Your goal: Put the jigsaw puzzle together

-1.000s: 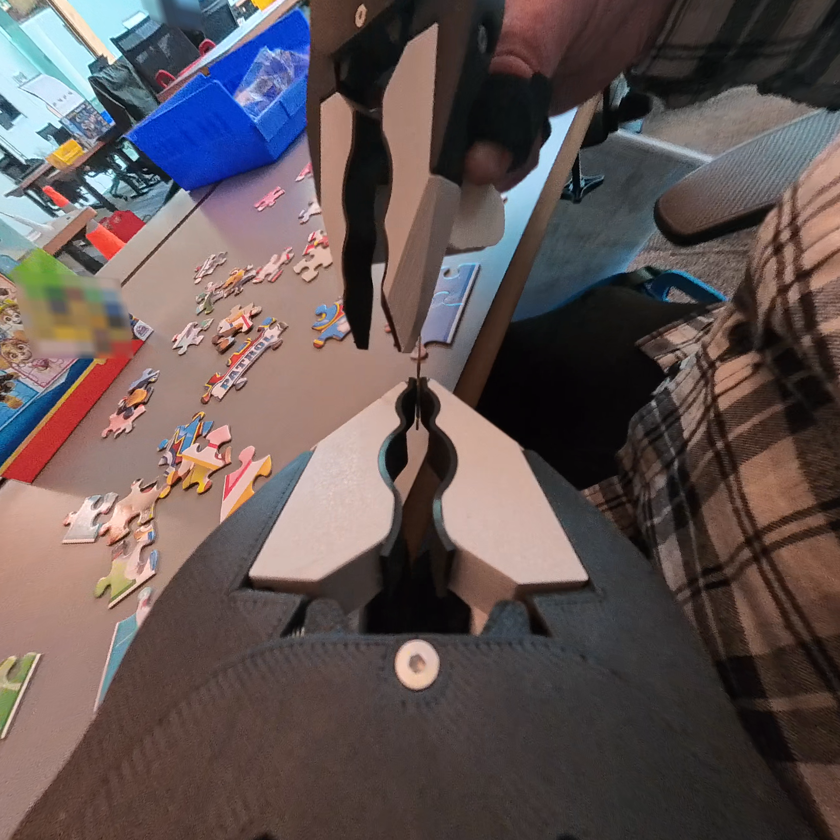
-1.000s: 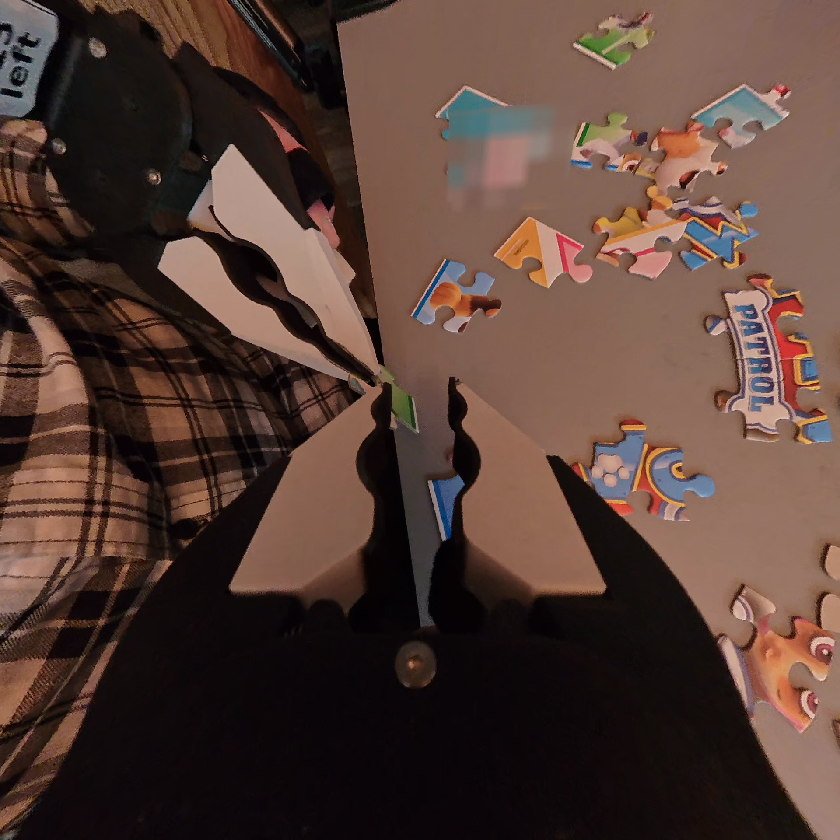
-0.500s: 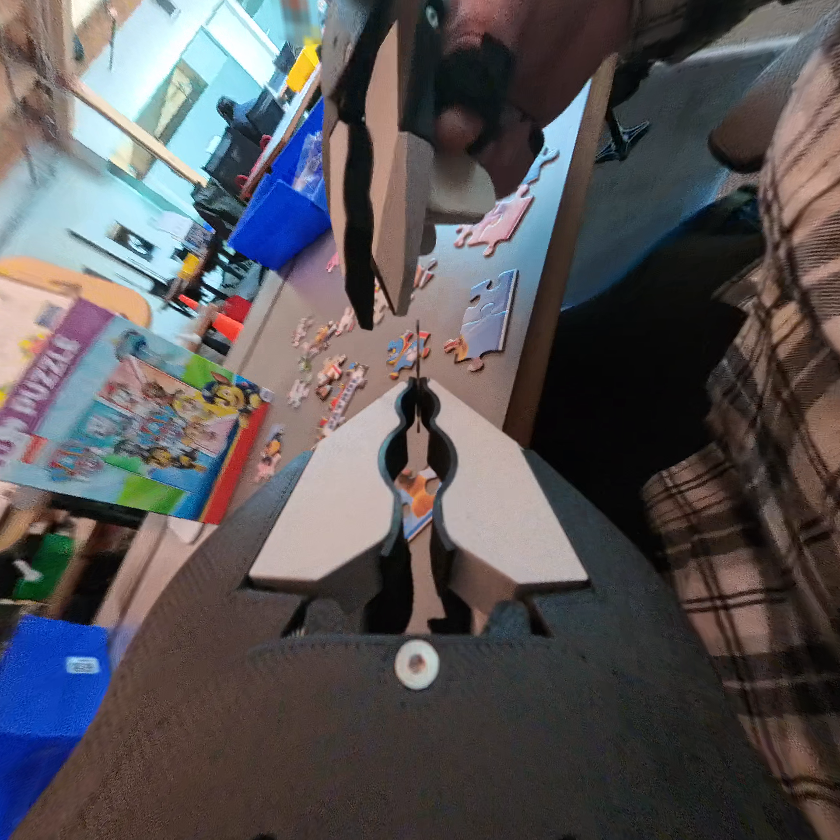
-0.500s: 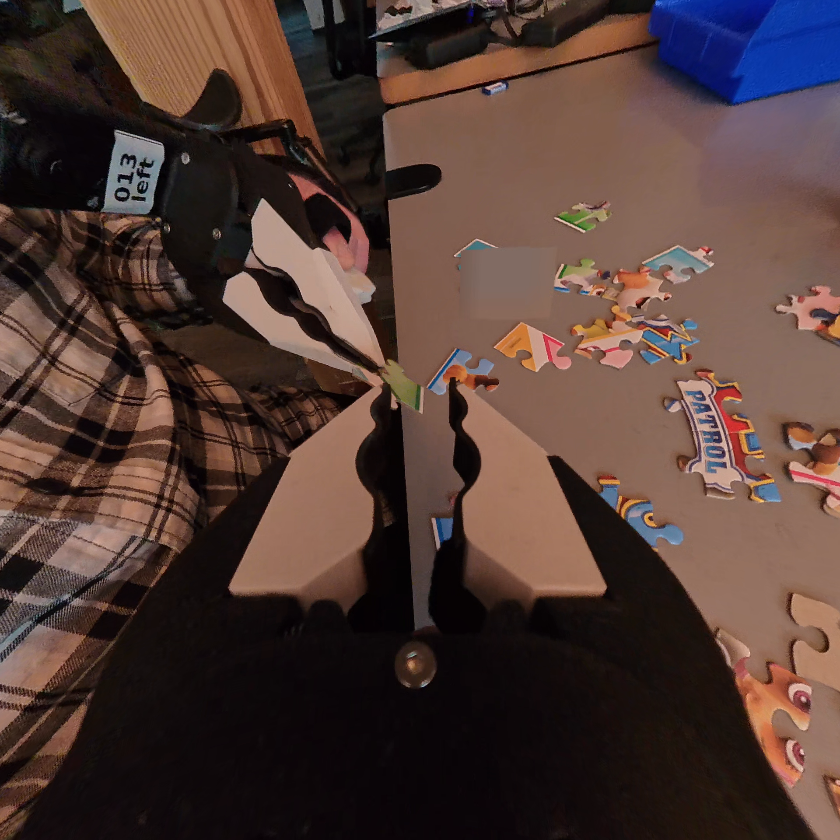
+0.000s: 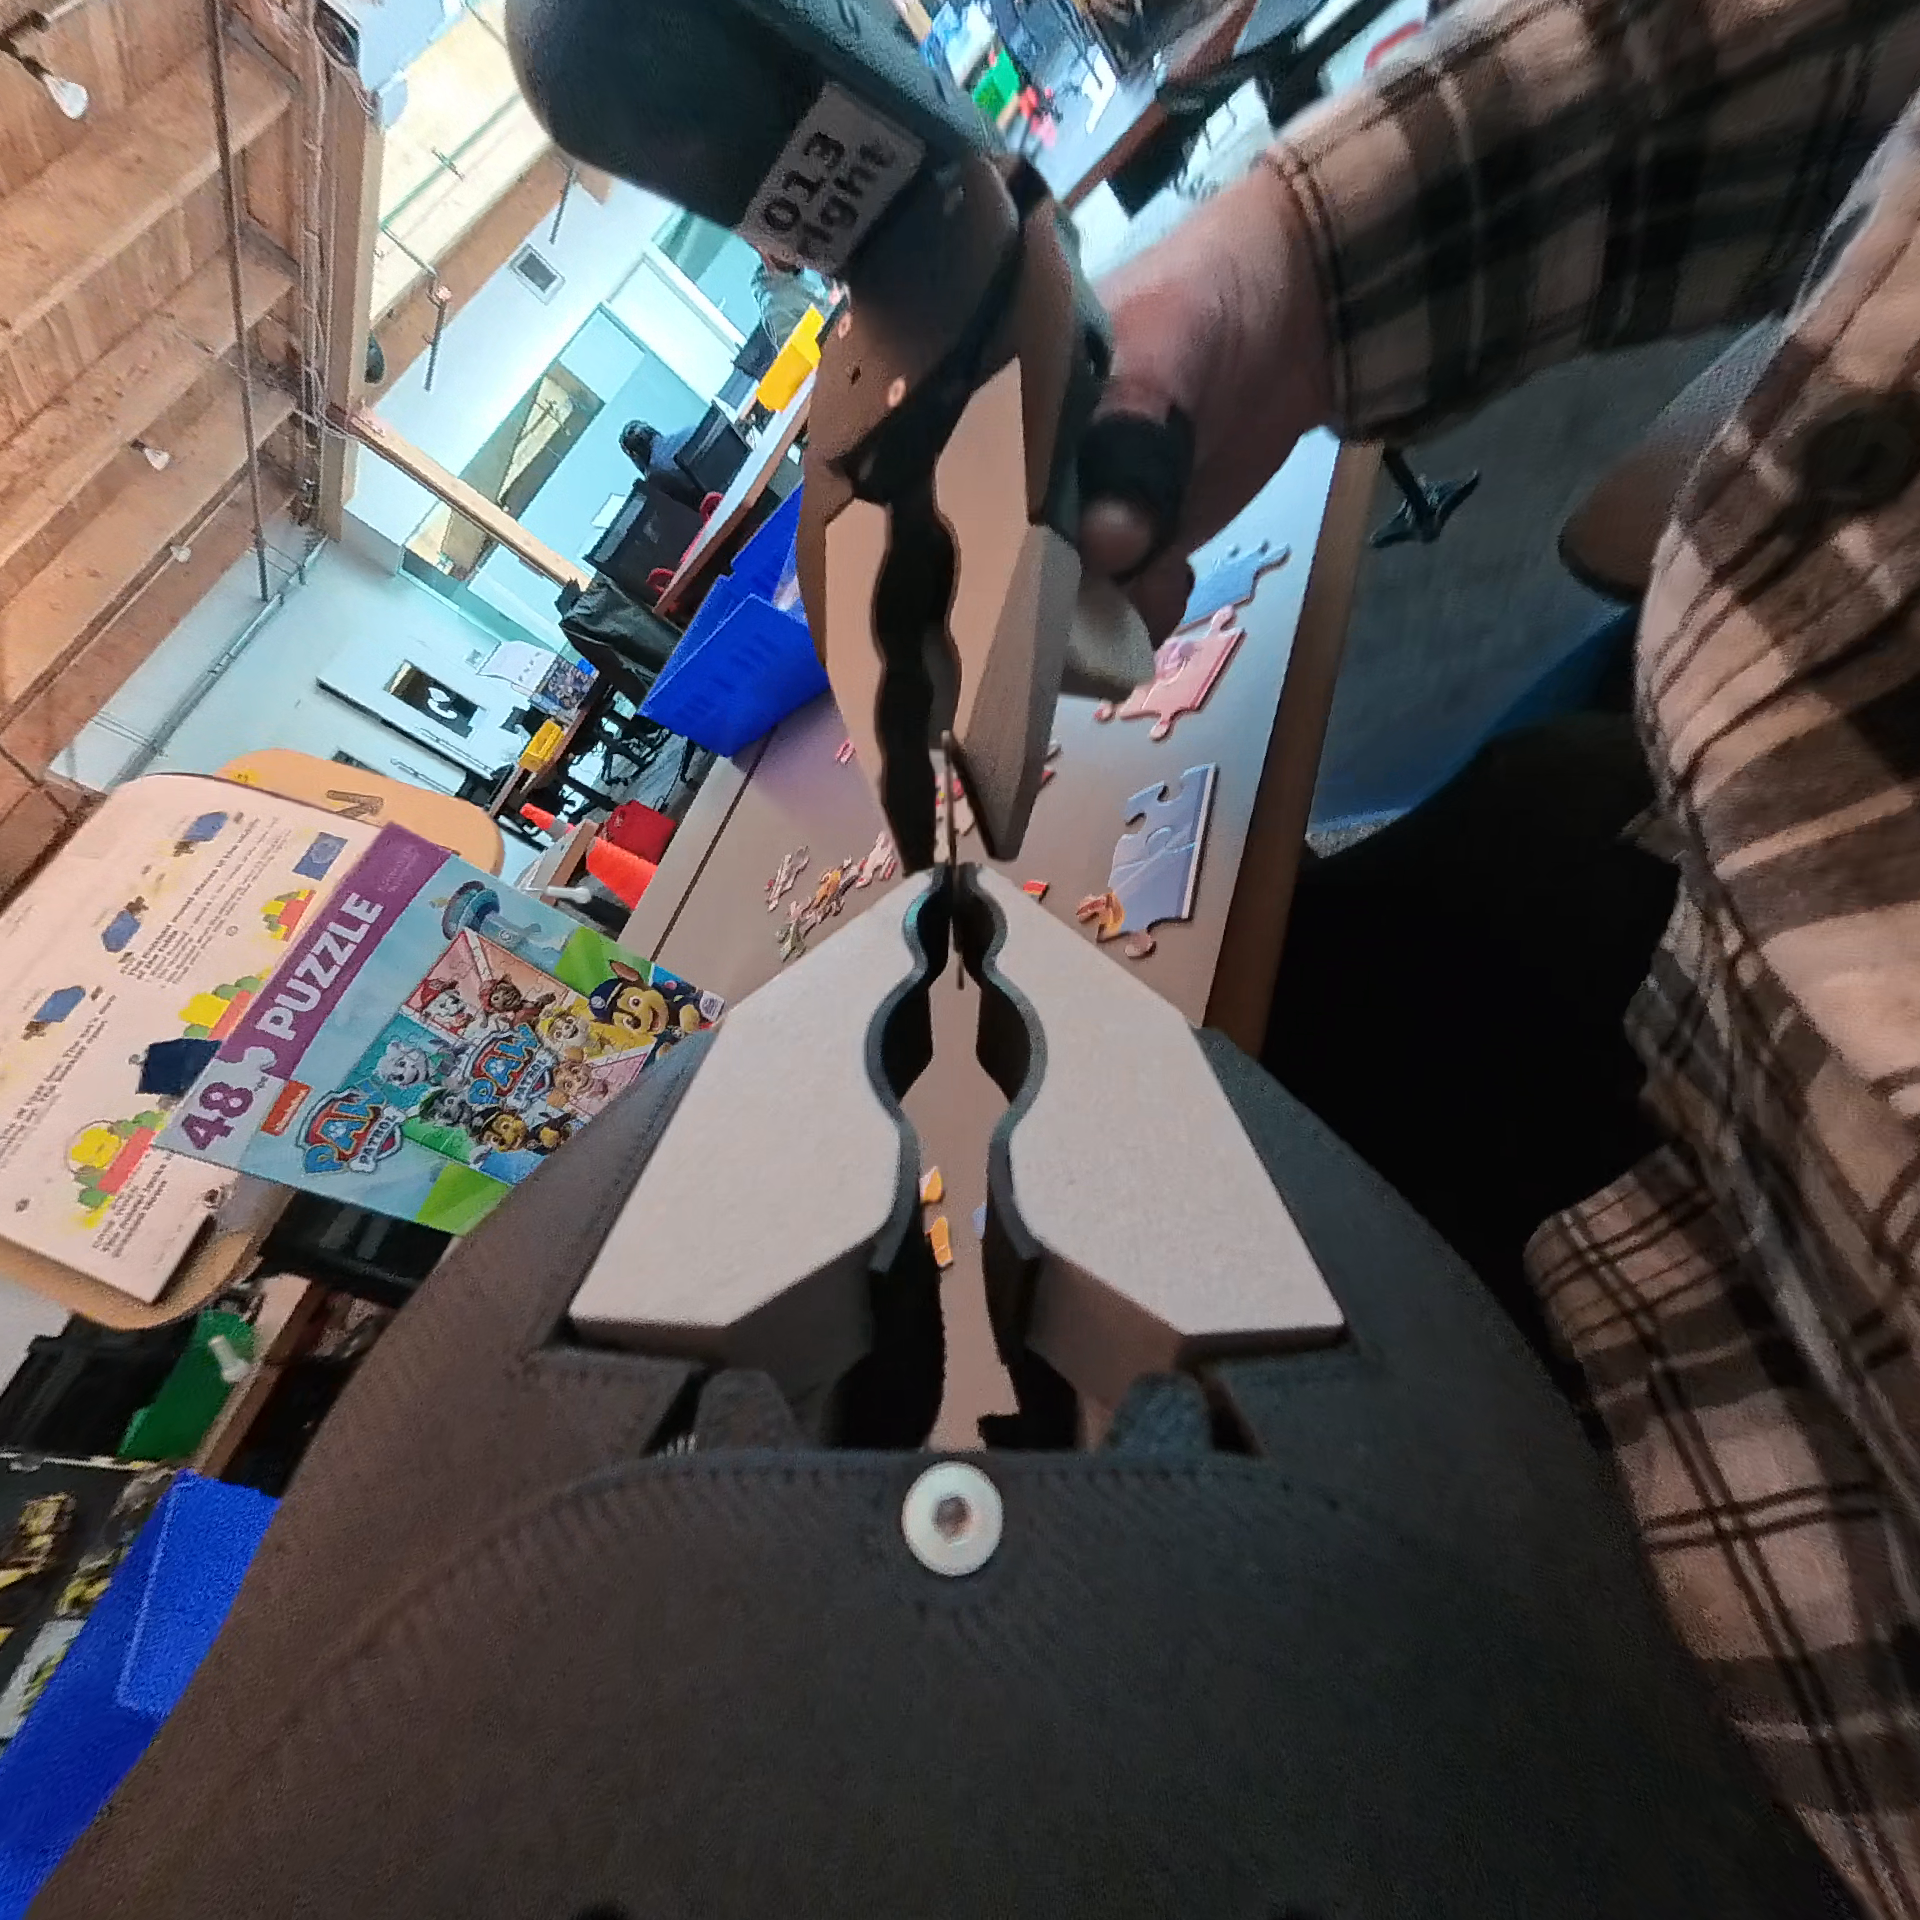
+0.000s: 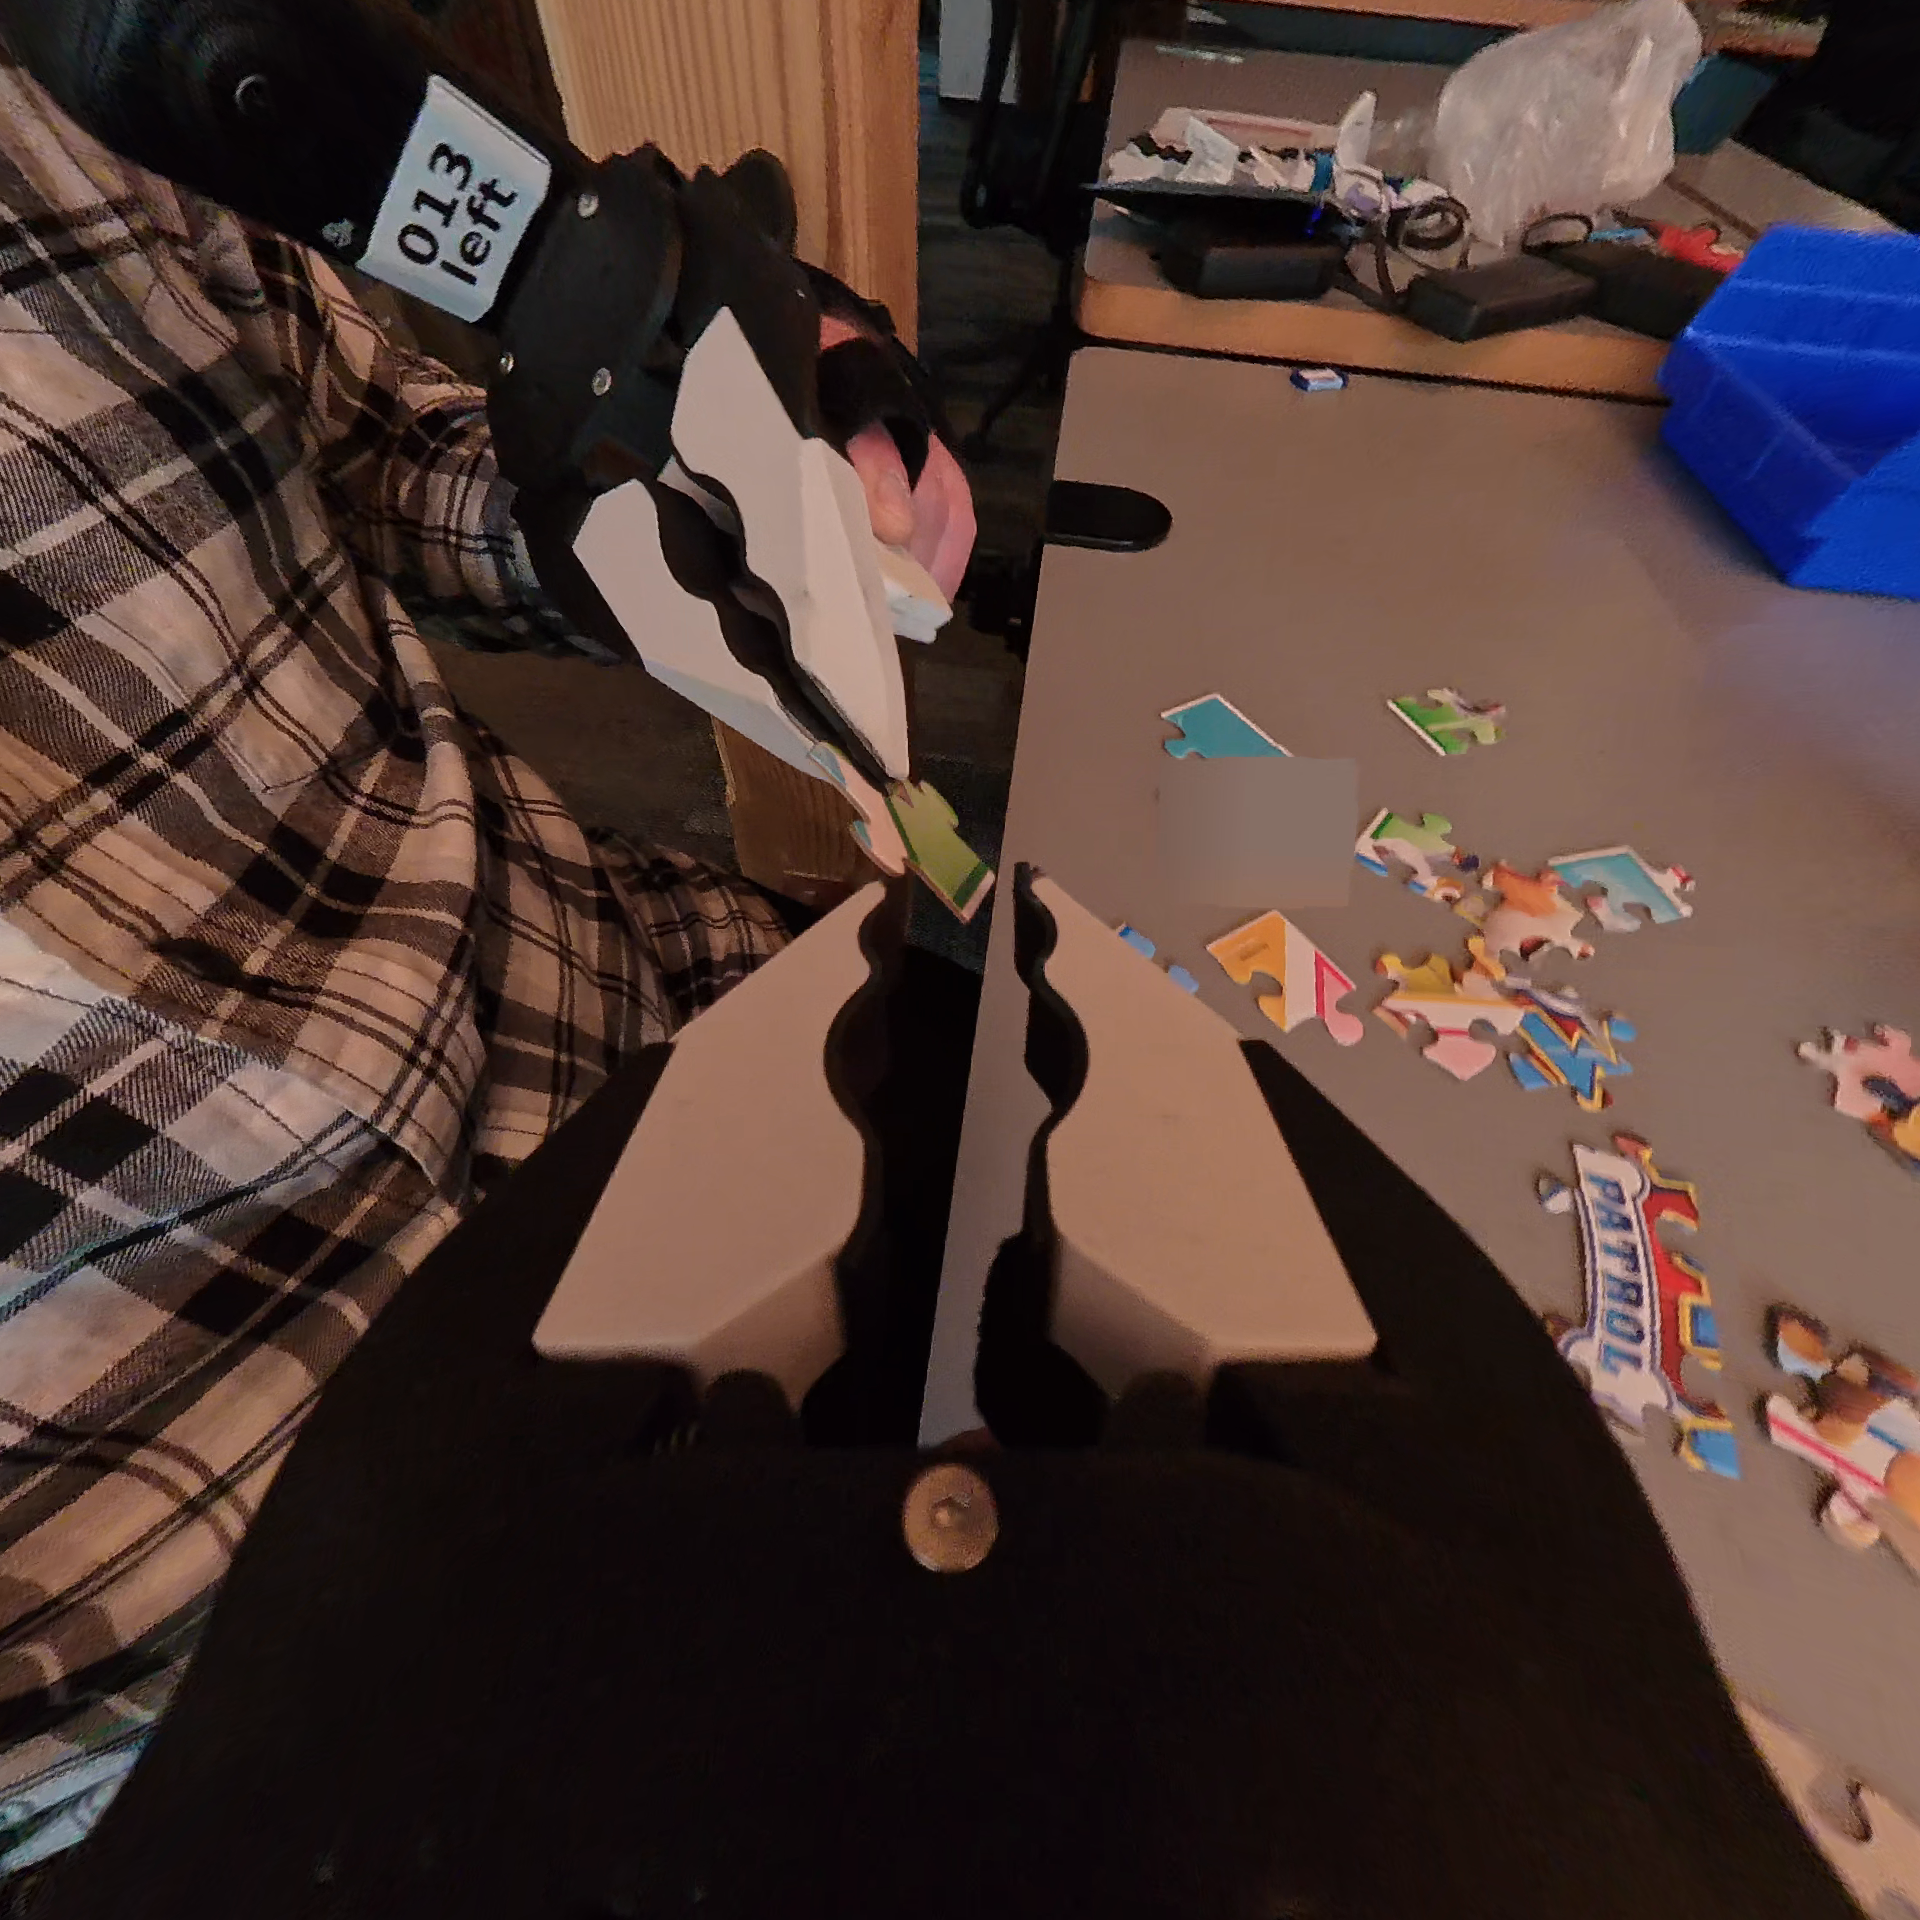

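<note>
- Left gripper [image 6: 902, 790]: jaws clenched on a green-and-white piece [image 6: 935, 847], nipped by one edge at the very tips. The piece is held in the air off the near edge of the table [image 6: 1455, 582], in front of the person's plaid shirt [image 6: 260, 727].
- Piece, handling (judged): thin card, light and fairly stiff, yet it would crease if bent; the printed face is likely slick, so a grip on a flat margin, clear of the tabs, seems safest.
- Piece, orientation: in the right wrist view its long axis runs from the left tips down toward the right gripper's tips, green end lowest, printed face toward that camera. In the left wrist view it shows edge-on as a thin dark sliver.
- Right gripper [image 6: 951, 883]: jaws parted by a narrow gap and holding nothing; the piece's lower end sits just beside the left-hand tip. From the left wrist view alone I cannot tell whether the tips touch it.
- Step (judged): a hand-over or re-grip between the grippers; the right jaws would need to close on the free green end.
- Table, right: loose pieces [image 6: 1496, 977] lie scattered face up, among them a lettered banner section [image 6: 1642, 1288]; a blue bin [image 6: 1797, 416] stands at the far corner.
</note>
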Demonstrator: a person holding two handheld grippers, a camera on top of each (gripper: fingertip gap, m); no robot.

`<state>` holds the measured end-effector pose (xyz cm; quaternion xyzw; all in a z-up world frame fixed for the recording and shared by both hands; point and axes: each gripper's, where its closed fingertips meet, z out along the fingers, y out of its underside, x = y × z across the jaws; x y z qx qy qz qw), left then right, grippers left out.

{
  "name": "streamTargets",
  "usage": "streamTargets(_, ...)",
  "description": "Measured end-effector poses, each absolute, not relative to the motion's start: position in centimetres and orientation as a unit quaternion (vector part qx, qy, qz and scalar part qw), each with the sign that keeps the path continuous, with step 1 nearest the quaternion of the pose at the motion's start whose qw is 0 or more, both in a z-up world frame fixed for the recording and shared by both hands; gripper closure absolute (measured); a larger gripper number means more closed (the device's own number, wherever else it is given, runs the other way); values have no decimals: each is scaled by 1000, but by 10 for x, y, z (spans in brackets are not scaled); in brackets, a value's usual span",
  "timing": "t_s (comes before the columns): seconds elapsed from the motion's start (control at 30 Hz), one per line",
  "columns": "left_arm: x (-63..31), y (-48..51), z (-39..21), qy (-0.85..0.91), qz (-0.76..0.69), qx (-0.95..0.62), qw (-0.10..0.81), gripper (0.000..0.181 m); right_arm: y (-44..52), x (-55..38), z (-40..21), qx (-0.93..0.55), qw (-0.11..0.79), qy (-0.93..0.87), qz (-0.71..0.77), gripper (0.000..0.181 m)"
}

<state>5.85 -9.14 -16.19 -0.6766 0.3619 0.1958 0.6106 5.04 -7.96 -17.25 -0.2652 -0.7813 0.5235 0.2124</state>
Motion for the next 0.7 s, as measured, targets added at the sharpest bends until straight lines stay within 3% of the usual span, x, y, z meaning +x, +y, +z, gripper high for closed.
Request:
streamTargets(0.03,58,-93,-160,357,189,-676,617,181,-84,50,-171,-257,214,-785,521,168)
streamTargets(0.27,20,-106,-150,283,145,-707,632,178,-97,22,-163,-229,261,-811,471,181)
streamTargets(0.4,-40,-113,-153,201,137,-747,619,171,-84,-22,-161,-220,348,-834,368,181)
streamTargets(0.53,-118,-116,-160,106,165,-792,578,174,-67,-62,-150,-204,393,-843,306,181)
streamTargets(0.6,-152,-113,-174,63,145,-828,538,163,-57,-84,-154,-194,416,-850,258,181)
streamTargets(0.7,-188,-110,-200,28,135,-868,476,160,-49,-117,-174,-193,424,-865,186,181)
